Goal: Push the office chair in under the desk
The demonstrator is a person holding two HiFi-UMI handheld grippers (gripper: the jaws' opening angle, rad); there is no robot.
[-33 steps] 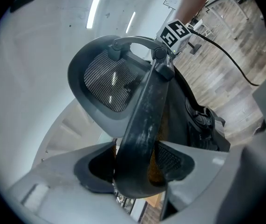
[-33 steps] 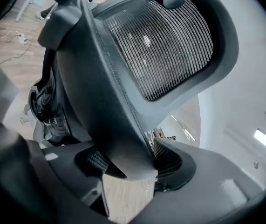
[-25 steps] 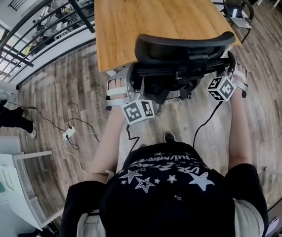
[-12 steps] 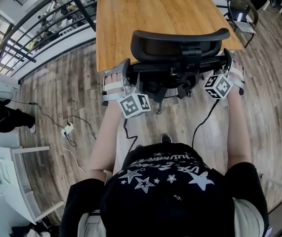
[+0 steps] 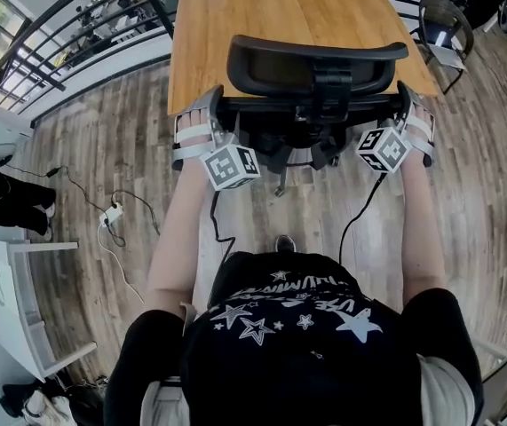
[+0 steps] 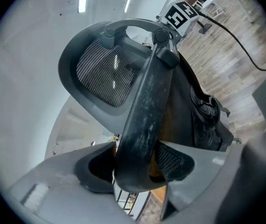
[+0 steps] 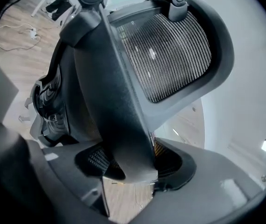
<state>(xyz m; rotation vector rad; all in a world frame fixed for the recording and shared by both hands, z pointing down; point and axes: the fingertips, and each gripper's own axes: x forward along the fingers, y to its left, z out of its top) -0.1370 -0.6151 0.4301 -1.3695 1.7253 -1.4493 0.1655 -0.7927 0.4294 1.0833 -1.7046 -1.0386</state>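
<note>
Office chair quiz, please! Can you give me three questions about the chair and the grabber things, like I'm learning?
1. True or false: the left gripper and the right gripper are both clamped on the back of the office chair.
2. Pick one: the top of the desk is A) wood, B) glass, C) metal.
3. Fill in: the plug and cables lie on the floor on the person's ____ side.

Key: 1 true. 2 A. 3 left.
</note>
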